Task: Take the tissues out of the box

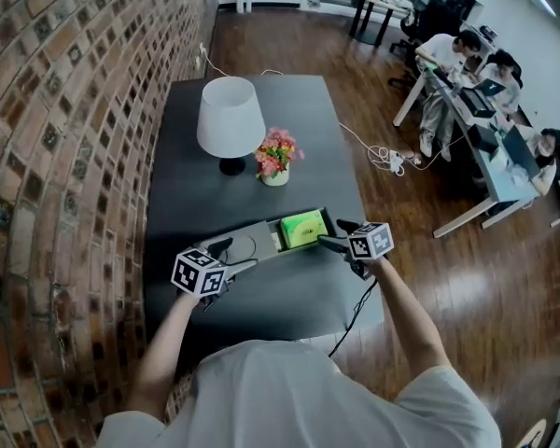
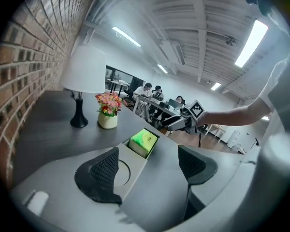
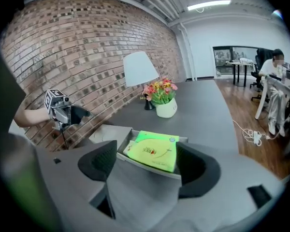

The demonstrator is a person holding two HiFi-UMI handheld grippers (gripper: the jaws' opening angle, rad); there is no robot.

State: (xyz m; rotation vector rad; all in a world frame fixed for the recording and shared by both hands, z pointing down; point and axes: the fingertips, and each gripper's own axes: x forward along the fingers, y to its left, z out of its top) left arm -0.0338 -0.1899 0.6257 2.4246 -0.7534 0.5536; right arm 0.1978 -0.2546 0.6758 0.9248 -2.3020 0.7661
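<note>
The green tissue pack (image 3: 152, 151) lies flat in the pull-out tray (image 3: 148, 165) of the grey box (image 1: 247, 243). The tray is drawn out of the box's right-hand end, so the pack's whole top face shows. Your right gripper (image 1: 333, 233) is at that open end. In the right gripper view its jaws stand a narrow way apart with one pad against each near corner of the tray, closed on the tray's width, and the pack sits just beyond and between the pads, not itself gripped. Your left gripper (image 1: 238, 253) is at the box's other, closed end. In the left gripper view its jaws are spread wide and hold nothing. The left pad lies over the box's edge, the right pad stands clear of the box over bare table, and the pack is farther along the box, ahead of the jaws. The box lies near the front edge of the dark table (image 1: 261, 297). Beyond the box stands a pot of flowers (image 1: 275, 161), and just beyond that a white-shaded lamp (image 1: 230, 115). A brick wall (image 1: 65, 110) runs along the table's side to the box's left. Well away to the box's right, people (image 1: 457, 63) sit at desks.
</note>
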